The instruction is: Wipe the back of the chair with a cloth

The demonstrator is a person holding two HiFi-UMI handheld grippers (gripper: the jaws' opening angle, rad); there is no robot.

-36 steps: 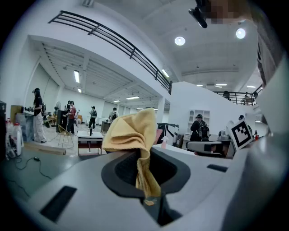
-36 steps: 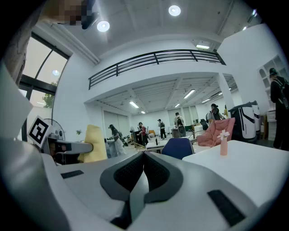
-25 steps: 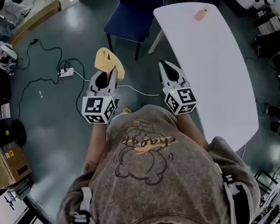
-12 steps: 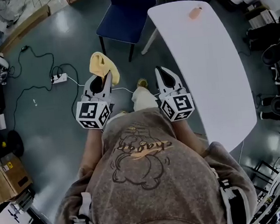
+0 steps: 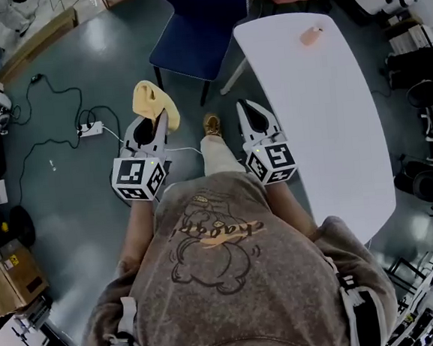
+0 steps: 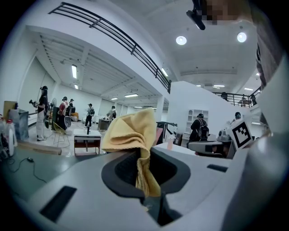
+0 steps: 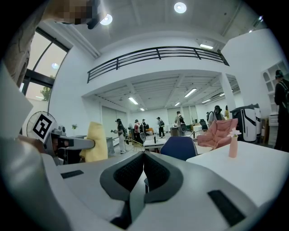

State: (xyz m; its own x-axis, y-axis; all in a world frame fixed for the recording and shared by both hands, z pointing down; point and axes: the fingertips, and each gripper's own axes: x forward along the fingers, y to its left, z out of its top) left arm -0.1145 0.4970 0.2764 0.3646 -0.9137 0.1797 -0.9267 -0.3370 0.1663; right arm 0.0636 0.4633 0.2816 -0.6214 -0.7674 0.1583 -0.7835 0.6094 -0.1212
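Observation:
A dark blue chair [image 5: 202,23] stands ahead of me on the grey floor, its back [image 7: 181,146] showing past the right gripper's jaws. My left gripper [image 5: 158,121] is shut on a yellow cloth [image 5: 152,100], which bunches above the jaws [image 6: 131,133]. The cloth hangs short of the chair, to its left. My right gripper [image 5: 244,110] is shut with nothing in it and is level with the left one; the cloth [image 7: 96,141] shows at the left of its view.
A long white table [image 5: 324,106] runs along my right, with a small pink vase [image 5: 311,35] near its far end. A power strip [image 5: 91,129] and black cables [image 5: 41,146] lie on the floor at left. A pink armchair [image 7: 221,130] and several people stand far off.
I have stepped forward: a foot now shows between the grippers, and both grippers with the cloth have drawn closer to the chair.

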